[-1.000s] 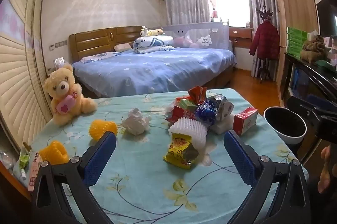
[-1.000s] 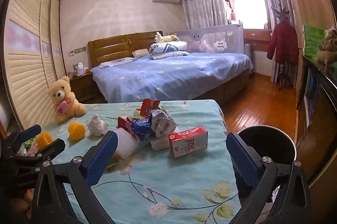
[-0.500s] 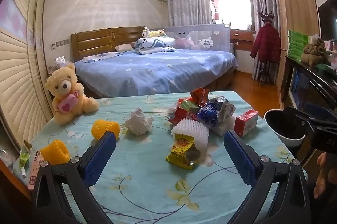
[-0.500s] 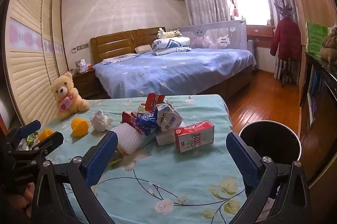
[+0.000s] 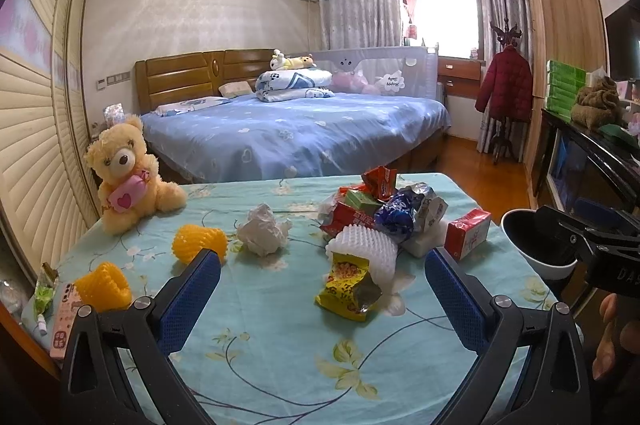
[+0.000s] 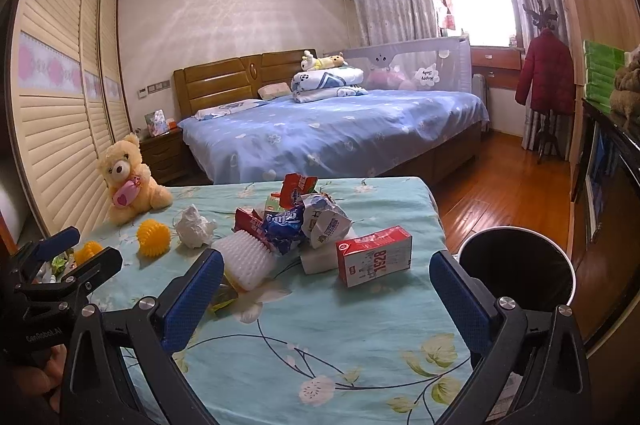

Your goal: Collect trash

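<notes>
Both tongs hover over the near edge of the desk [image 5: 280, 337], spread wide and holding nothing — the left tongs [image 5: 322, 295] and the right tongs [image 6: 326, 299] each show two blue pads far apart.

The trash sits in a heap [image 6: 296, 221] near the middle of the desk. At the heap's near side lies a white foam net [image 5: 362, 251], and in front of that, closest to the left tongs, a crumpled yellow snack wrapper [image 5: 348, 291]. To the right of the heap stands a red carton [image 6: 374, 261], tilted on its side. Left of the heap rests a crumpled white tissue [image 5: 262, 235], then a yellow foam net [image 5: 200, 245], and a second yellow foam net [image 5: 104, 285] further left near the desk's edge. A teddy bear [image 5: 128, 173] sits at the far left corner.

Beyond the desk's right edge, just beside the red carton's side, stands a dark trash bin [image 6: 516, 265] — open-topped, on the wooden floor.
</notes>
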